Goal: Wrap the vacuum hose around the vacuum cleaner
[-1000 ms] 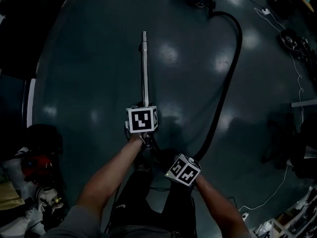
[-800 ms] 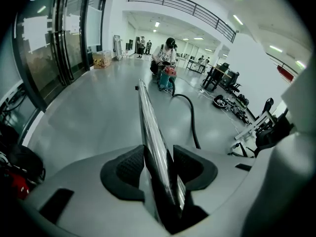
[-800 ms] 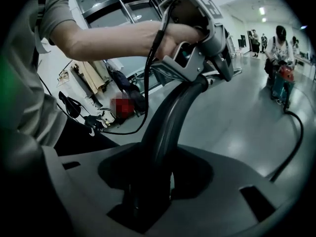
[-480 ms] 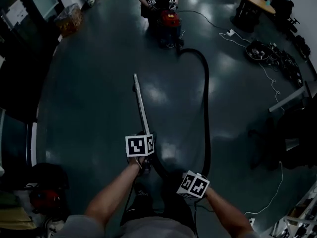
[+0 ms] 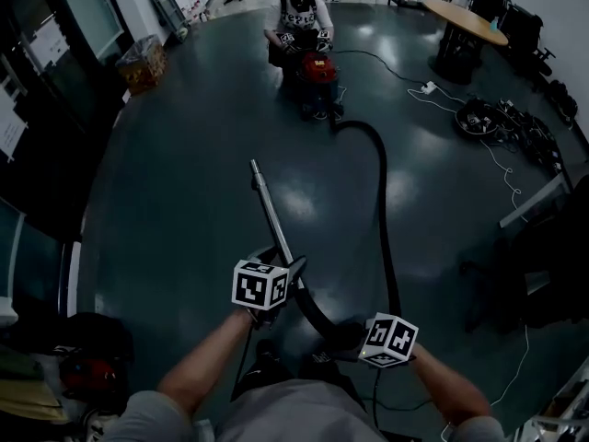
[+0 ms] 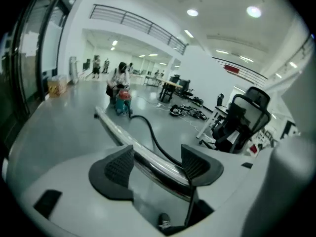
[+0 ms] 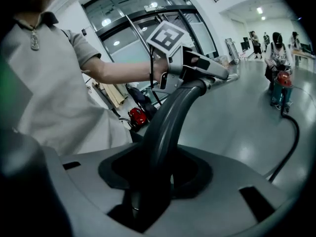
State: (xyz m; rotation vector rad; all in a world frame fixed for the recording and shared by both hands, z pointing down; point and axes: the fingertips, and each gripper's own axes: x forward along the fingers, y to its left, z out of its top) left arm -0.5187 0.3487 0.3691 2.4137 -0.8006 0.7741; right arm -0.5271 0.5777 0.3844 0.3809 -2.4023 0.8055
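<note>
Head camera looks steeply down; others ride close behind the left claw point(image 6: 157, 166) and right claw point(image 7: 158, 174), facing forward; all share the distant vacuum cleaner point(image 5: 316, 70)

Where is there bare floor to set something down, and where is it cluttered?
Bare floor lies between the metal wand and the dark wall at left, and between wand and black hose. Crowded: cables and table at right, the red vacuum cleaner ahead.
</note>
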